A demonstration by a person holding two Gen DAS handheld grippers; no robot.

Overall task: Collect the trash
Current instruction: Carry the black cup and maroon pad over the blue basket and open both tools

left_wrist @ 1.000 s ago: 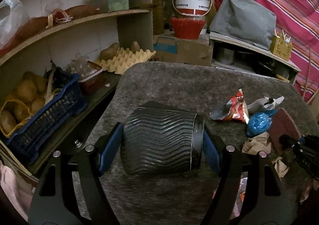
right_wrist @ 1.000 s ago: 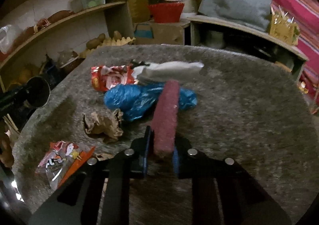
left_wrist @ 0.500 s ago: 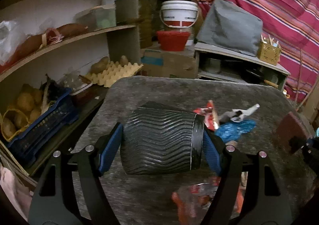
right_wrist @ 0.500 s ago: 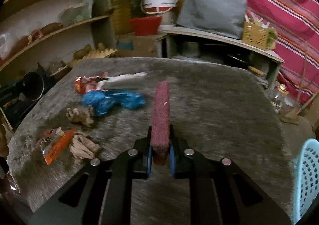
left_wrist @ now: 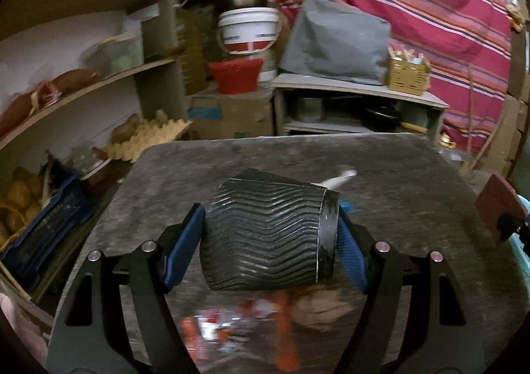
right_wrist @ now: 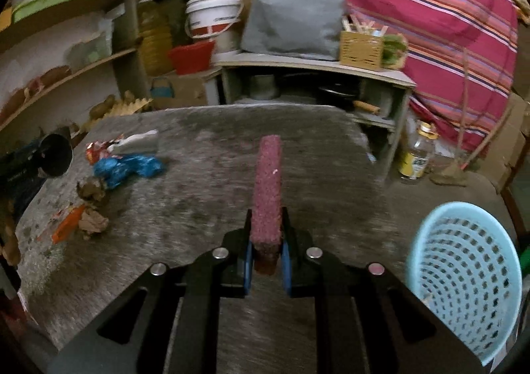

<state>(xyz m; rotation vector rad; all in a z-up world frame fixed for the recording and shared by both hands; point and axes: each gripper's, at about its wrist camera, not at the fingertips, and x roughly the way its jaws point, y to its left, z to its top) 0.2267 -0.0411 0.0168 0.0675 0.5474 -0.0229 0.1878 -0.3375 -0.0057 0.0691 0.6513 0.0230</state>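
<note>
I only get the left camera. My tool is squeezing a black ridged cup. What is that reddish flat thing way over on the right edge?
Observer: It's a scrubbing pad, standing on edge, clamped in the right tool.
Operator: Is there anywhere to dump it?
Observer: Yes. A light blue basket sits low on the right, beside the table, with holes all over its wall.
Operator: My view of the trash is blurry. What's left?
Observer: A blue bag, a red wrapper, an orange wrapper and crumpled brown paper lie along the table's left side.
</note>
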